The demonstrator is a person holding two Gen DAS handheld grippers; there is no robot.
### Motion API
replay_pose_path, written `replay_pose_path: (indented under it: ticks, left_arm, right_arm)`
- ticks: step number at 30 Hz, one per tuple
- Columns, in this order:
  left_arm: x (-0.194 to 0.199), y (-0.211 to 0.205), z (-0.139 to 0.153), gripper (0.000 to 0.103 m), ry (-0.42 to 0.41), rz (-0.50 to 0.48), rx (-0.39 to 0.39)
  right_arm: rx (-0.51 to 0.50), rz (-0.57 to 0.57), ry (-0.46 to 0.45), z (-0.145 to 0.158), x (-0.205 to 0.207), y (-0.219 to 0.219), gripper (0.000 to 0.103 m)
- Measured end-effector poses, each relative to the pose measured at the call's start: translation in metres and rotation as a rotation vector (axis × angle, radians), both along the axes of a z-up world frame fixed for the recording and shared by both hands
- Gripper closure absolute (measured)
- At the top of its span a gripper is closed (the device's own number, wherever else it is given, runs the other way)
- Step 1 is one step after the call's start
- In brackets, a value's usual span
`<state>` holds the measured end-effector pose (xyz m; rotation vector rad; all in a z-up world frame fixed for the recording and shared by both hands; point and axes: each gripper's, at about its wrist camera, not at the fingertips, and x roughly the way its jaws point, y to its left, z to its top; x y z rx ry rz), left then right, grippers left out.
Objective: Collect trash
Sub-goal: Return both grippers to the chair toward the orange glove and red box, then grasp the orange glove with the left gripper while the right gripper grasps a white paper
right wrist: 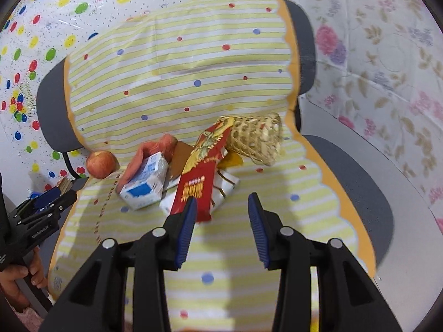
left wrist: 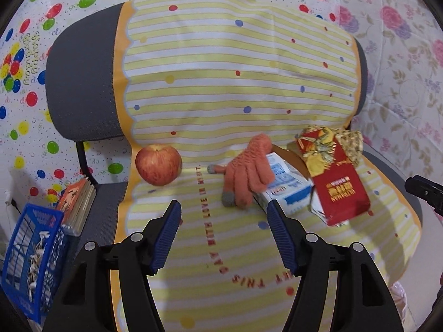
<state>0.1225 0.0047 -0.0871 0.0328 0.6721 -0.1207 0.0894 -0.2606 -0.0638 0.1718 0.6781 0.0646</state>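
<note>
On the chair seat covered by a yellow striped cloth (left wrist: 235, 249) lies a pile: a white and blue carton (left wrist: 288, 185) (right wrist: 145, 184), a red snack wrapper (left wrist: 336, 182) (right wrist: 198, 185), crumpled white paper (right wrist: 224, 188) under it, and an orange glove (left wrist: 249, 166) draped on the carton. My left gripper (left wrist: 224, 213) is open and empty, just in front of the glove and carton. My right gripper (right wrist: 221, 210) is open and empty, its left finger (right wrist: 187, 221) at the wrapper's near end.
A red apple (left wrist: 158, 164) (right wrist: 100, 164) sits on the seat to the left. A woven basket (right wrist: 256, 141) lies on its side behind the pile. A blue crate (left wrist: 30, 260) and a box of sticks (left wrist: 77, 202) stand left of the chair.
</note>
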Motion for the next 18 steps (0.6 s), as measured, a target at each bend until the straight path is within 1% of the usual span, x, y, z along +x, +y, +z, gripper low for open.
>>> replay_pose_path:
  ticks: [4, 7, 12, 13, 15, 17, 18]
  left_arm:
    - [0.026, 0.001, -0.010, 0.037, 0.003, 0.014, 0.002]
    - [0.042, 0.002, -0.017, 0.033, 0.022, 0.023, 0.003]
    - [0.055, 0.003, -0.021, 0.033, 0.045, 0.024, 0.026]
    - [0.056, 0.003, -0.022, 0.033, 0.048, 0.022, 0.031]
    - [0.057, 0.003, -0.021, 0.033, 0.049, 0.018, 0.030]
    - [0.057, 0.003, -0.019, 0.033, 0.046, 0.012, 0.030]
    - [0.058, 0.002, -0.018, 0.033, 0.044, 0.005, 0.033]
  right_arm:
    - [0.008, 0.015, 0.006, -0.012, 0.034, 0.006, 0.065]
    - [0.039, 0.027, -0.002, -0.023, 0.060, 0.010, 0.064]
    - [0.051, 0.019, 0.059, -0.043, 0.103, 0.012, 0.065]
    - [0.051, 0.015, 0.066, -0.046, 0.108, 0.012, 0.067]
    - [0.060, 0.001, 0.085, -0.052, 0.117, 0.013, 0.076]
    - [0.113, 0.008, 0.096, -0.053, 0.119, 0.012, 0.080]
    - [0.134, 0.019, 0.089, -0.050, 0.117, 0.013, 0.085]
